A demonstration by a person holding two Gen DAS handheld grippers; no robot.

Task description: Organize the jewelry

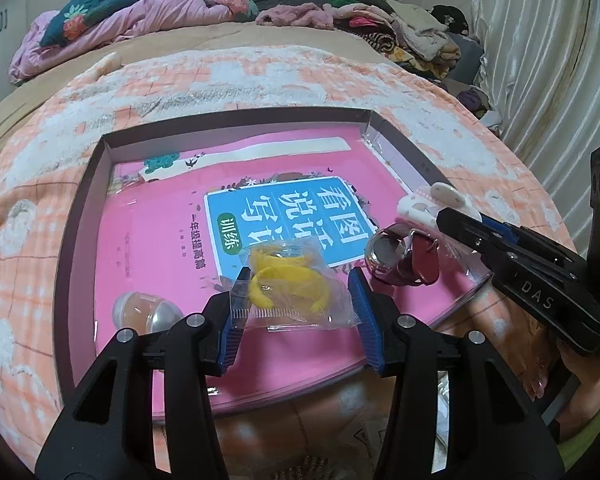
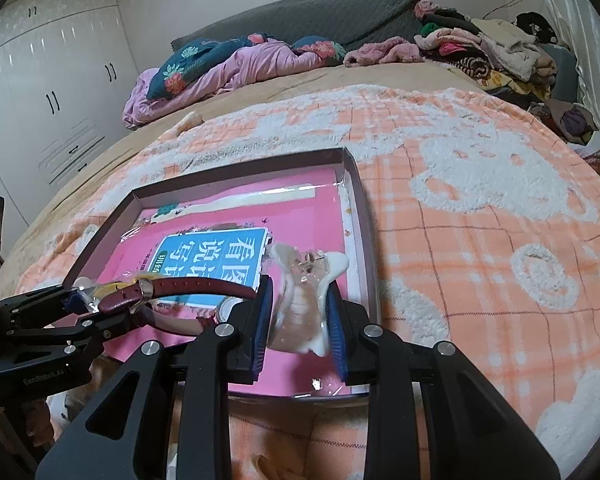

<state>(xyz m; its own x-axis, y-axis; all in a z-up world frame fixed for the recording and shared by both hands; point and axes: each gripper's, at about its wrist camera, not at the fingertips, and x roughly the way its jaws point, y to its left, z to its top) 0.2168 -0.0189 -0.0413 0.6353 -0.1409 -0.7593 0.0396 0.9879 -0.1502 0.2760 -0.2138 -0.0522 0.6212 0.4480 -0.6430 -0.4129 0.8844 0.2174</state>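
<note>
A shallow box on the bed holds a pink book. On the book lie a yellow bracelet in a clear bag, a watch with a dark red strap and a clear capsule. My left gripper straddles the bag with its jaws apart, pads at the bag's edges. My right gripper is shut on a white hair claw clip, also seen in the left wrist view. The watch strap shows in the right wrist view too.
The box sits on an orange and white blanket. Piles of clothes and pink bedding lie at the far end of the bed. White wardrobes stand to the left.
</note>
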